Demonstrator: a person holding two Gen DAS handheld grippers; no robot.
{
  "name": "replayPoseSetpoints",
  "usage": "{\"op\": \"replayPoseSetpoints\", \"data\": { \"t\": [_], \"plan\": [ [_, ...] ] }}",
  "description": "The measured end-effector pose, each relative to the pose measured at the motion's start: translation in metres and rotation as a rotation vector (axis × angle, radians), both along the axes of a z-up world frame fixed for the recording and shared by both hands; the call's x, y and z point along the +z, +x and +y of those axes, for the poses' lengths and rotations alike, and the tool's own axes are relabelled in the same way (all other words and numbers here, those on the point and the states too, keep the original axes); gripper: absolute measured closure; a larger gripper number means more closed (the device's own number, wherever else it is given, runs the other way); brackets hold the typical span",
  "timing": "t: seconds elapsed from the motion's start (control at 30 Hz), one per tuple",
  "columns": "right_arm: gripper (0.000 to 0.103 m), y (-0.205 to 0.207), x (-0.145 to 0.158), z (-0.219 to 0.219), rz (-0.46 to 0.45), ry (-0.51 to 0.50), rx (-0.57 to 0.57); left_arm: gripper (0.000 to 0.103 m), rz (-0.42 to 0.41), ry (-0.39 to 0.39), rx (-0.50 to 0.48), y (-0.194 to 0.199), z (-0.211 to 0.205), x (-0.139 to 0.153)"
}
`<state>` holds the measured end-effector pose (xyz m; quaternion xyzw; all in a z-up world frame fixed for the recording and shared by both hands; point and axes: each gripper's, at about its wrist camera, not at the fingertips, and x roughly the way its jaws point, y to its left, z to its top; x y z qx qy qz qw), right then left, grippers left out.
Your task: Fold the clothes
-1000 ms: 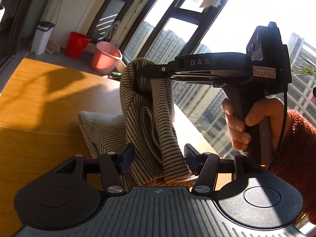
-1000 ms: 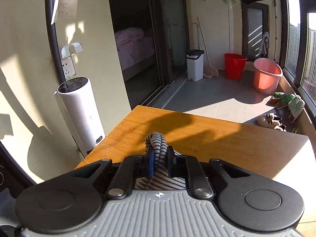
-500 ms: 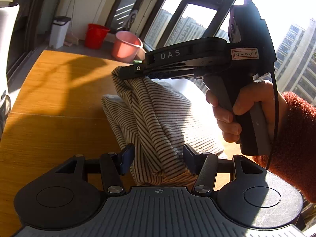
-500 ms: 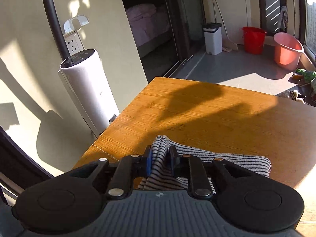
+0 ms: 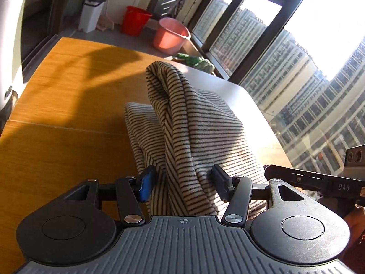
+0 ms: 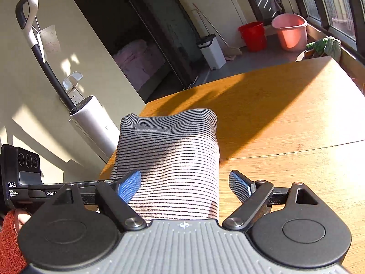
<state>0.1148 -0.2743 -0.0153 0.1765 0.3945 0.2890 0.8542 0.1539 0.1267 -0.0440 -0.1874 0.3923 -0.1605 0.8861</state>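
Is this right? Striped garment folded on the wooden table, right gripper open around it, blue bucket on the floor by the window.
One thing is off: the bucket by the window is pink, not blue, with a red bucket beside it, as the right wrist view shows. The rest holds: the striped garment lies folded on the wooden table, and the right gripper has just opened, its pads clear of the cloth between them.

Left gripper (image 5: 181, 183): black linkage arms, silver screws, ribbed grey housing behind, blue pad on one finger. Right gripper (image 6: 184, 186): same build, "DAS" lettering. Rust-red fuzzy sleeve (image 6: 10, 244) behind.
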Motion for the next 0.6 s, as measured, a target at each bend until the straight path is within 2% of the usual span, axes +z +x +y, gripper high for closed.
{"op": "replayPoseSetpoints", "data": {
  "t": [0.1,0.13,0.17,0.3,0.5,0.6],
  "plan": [
    [0.021,-0.001,-0.026,0.006,0.018,0.040,0.016,0.043,-0.005,0.003,0.013,-0.002,0.005,-0.003],
    [0.032,0.003,-0.027,0.011,0.012,0.036,0.029,0.043,-0.008,0.008,0.018,-0.002,0.007,-0.004],
    [0.034,0.007,-0.027,0.016,0.005,0.030,0.044,0.041,-0.013,0.013,0.024,-0.001,0.009,-0.005],
    [0.037,0.037,-0.019,0.053,-0.071,-0.059,0.089,0.039,-0.039,0.036,0.066,0.020,0.033,-0.006],
    [0.037,0.109,-0.013,0.121,-0.151,-0.131,0.147,0.036,-0.058,0.028,0.148,0.081,0.092,-0.010],
    [0.037,0.138,-0.012,0.153,-0.214,-0.180,0.155,0.031,-0.077,0.057,0.178,0.108,0.112,-0.009]
  ]
}}
